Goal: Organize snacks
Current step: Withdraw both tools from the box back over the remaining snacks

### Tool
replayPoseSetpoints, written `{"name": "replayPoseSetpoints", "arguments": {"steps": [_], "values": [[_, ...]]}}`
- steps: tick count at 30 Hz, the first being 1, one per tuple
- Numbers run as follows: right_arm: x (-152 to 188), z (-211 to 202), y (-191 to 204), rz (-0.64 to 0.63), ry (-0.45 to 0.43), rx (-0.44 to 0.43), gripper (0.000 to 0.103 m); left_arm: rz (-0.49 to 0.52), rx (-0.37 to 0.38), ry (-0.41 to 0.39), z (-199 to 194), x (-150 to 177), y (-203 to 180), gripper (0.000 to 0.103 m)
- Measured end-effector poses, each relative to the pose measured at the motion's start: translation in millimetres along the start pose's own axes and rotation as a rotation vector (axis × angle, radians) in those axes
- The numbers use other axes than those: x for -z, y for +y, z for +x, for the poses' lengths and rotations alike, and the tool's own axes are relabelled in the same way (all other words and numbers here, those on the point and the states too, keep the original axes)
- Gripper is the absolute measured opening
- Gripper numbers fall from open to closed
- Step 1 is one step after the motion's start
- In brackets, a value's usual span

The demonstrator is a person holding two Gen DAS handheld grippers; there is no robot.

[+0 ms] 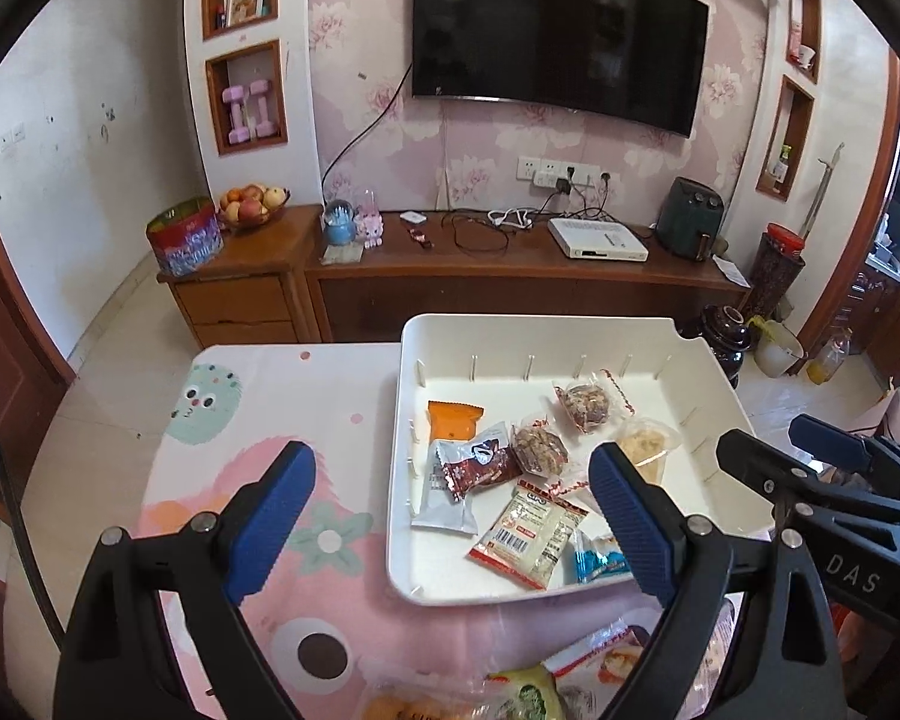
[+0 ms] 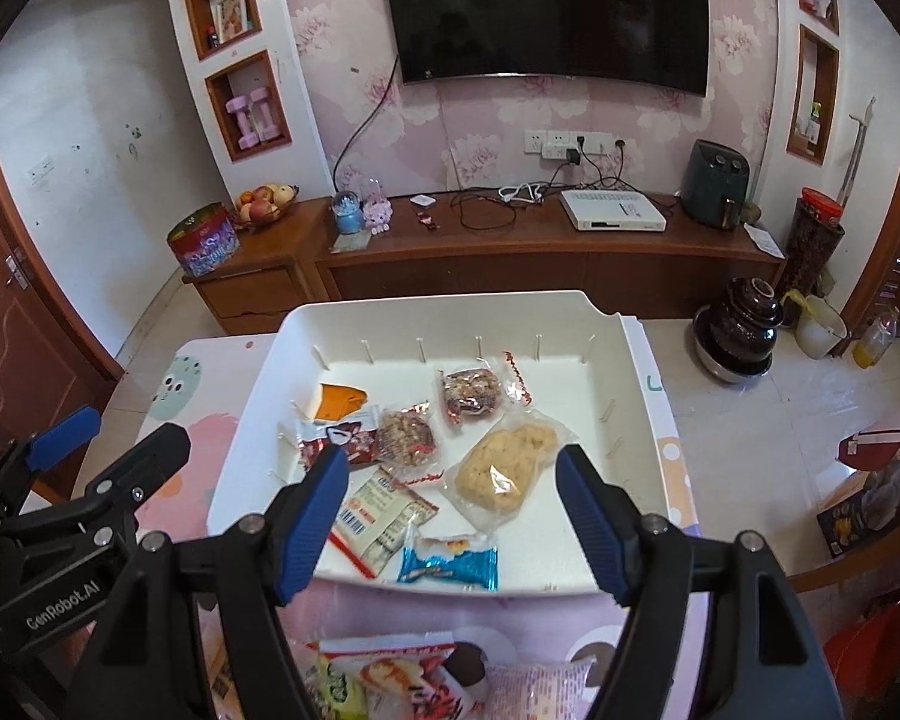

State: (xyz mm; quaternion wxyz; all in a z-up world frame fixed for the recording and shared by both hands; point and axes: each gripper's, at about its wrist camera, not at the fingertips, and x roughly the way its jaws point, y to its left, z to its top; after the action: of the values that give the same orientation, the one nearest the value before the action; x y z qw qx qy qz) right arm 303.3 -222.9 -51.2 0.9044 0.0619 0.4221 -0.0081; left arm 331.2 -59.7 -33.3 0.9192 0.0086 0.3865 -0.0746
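A white tray (image 1: 570,330) stands on the table with several wrapped snacks in it: an orange packet (image 1: 453,420), a brown wrapper (image 1: 480,465), two nut cakes (image 1: 540,450), a yellow rice cake (image 2: 504,462), a red-and-white packet (image 2: 384,510) and a blue packet (image 2: 450,564). More snack packets (image 2: 402,678) lie on the table in front of the tray's near wall. My left gripper (image 1: 450,462) is open and empty above the tray's left edge. My right gripper (image 2: 453,462) is open and empty above the tray's near half. Each gripper shows at the side of the other's view.
The table wears a pink cartoon cloth (image 1: 258,420). Beyond it runs a wooden TV cabinet (image 1: 480,276) under a wall-mounted TV. A dark pot (image 2: 735,330) and bottles stand on the floor at the right.
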Motion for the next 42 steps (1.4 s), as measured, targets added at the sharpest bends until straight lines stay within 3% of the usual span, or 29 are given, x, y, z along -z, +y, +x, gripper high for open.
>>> {"name": "replayPoseSetpoints", "arguments": {"steps": [12, 20, 27, 33, 37, 42], "values": [[44.2, -71.9, 13.4, -0.039, -0.063, -0.029, 0.072, 0.047, 0.02, -0.076, -85.8, 33.5, -1.8, 0.092], [102.9, -115.0, 28.5, -0.092, -0.018, -0.077, 0.072, 0.049, 0.079, -0.021, -130.4, 93.5, 12.6, 0.092], [156.7, -135.7, 38.8, -0.137, -0.008, -0.051, 0.072, 0.056, 0.116, 0.01, -150.7, 146.8, 30.2, 0.092], [216.1, -112.8, 44.0, -0.181, 0.113, -0.116, 0.072, 0.074, 0.159, 0.055, -144.5, 193.5, 41.5, 0.092], [258.7, -82.4, 49.1, -0.197, 0.253, -0.151, 0.072, 0.125, 0.138, 0.106, -129.1, 228.0, 44.0, 0.092], [292.5, -55.5, 58.7, -0.19, 0.362, -0.164, 0.072, 0.156, 0.11, 0.183, -107.2, 264.6, 44.1, 0.092]]}}
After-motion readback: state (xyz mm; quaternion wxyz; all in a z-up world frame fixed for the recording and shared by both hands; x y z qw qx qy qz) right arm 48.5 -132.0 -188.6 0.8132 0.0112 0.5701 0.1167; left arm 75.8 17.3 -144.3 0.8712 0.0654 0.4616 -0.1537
